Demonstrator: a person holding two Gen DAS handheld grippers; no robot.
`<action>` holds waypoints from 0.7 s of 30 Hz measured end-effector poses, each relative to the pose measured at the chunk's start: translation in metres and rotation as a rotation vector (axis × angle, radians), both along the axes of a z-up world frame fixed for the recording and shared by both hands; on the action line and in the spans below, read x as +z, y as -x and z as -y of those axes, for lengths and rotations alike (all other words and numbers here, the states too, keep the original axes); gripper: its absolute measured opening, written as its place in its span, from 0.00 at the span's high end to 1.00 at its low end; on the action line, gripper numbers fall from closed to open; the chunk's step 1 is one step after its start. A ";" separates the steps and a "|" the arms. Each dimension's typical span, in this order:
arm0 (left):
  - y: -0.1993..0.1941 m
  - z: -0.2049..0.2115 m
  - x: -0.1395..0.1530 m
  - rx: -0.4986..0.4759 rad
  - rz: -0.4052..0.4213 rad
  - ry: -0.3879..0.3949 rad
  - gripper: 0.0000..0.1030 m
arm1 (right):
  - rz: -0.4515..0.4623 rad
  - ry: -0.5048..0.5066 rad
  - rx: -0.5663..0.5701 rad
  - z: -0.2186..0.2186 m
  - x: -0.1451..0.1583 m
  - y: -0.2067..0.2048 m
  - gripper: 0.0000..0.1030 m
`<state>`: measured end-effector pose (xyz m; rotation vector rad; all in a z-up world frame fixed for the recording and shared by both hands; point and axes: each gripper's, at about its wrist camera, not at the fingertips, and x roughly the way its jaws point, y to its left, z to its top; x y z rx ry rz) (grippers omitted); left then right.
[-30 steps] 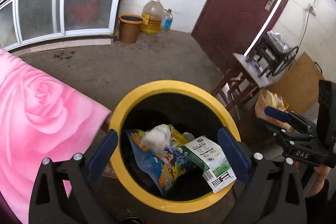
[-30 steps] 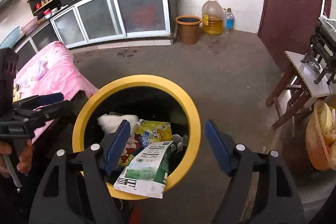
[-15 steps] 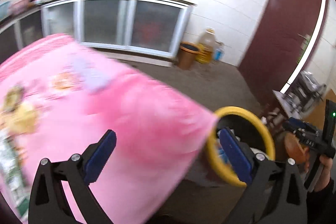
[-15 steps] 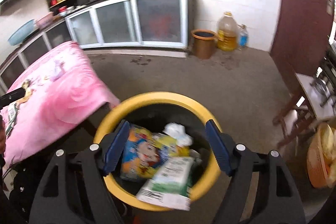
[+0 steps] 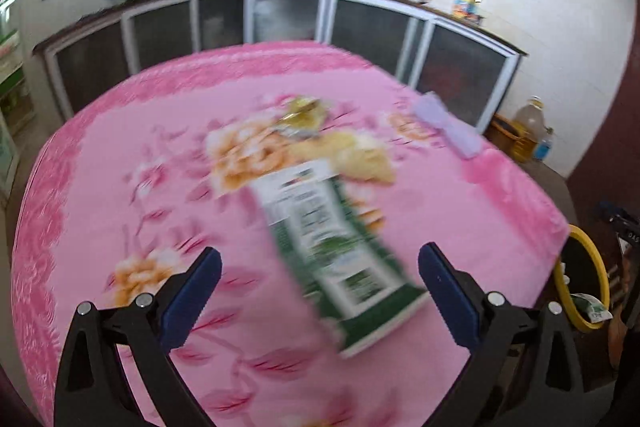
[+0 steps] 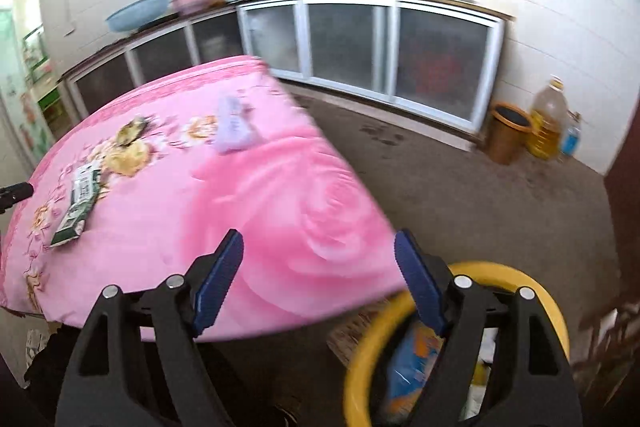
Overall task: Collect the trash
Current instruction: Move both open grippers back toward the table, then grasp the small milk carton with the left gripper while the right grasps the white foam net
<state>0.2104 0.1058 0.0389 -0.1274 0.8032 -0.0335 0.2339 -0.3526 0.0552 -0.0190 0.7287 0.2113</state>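
A green and white carton [image 5: 332,247] lies flat on the pink flowered table [image 5: 120,155], between the fingers of my open, empty left gripper [image 5: 320,283]. A crumpled yellowish wrapper [image 5: 304,115] lies beyond it, and a lilac packet [image 5: 448,125] at the far right. The yellow-rimmed bin [image 5: 596,267] stands past the table's right edge. In the right wrist view my open, empty right gripper [image 6: 320,279] hangs over the table corner, with the bin [image 6: 552,303] and a blue snack bag [image 6: 416,359] inside it below right. The carton [image 6: 78,201] and lilac packet [image 6: 234,125] show there too.
Glass-door cabinets [image 6: 360,43] line the back wall. A brown bucket [image 6: 508,131], an oil jug [image 6: 548,119] and a small bottle [image 6: 570,139] stand on the floor by it. A dark red door [image 5: 616,131] is at the right.
Both grippers have swung left, away from the bin and toward the table. The left one now hovers over the carton; the right one has the bin at its lower right.
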 end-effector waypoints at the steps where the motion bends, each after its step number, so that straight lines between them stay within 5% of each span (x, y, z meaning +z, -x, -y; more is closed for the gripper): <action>1: 0.001 -0.007 -0.005 0.007 -0.009 0.008 0.08 | -0.001 0.001 0.020 -0.013 0.000 -0.009 0.26; 11: -0.014 -0.022 -0.044 0.007 -0.076 0.052 0.08 | -0.016 -0.015 0.124 -0.106 -0.014 -0.110 0.26; 21: -0.041 -0.023 -0.060 -0.046 -0.141 0.091 0.08 | -0.079 -0.031 0.146 -0.147 -0.037 -0.190 0.22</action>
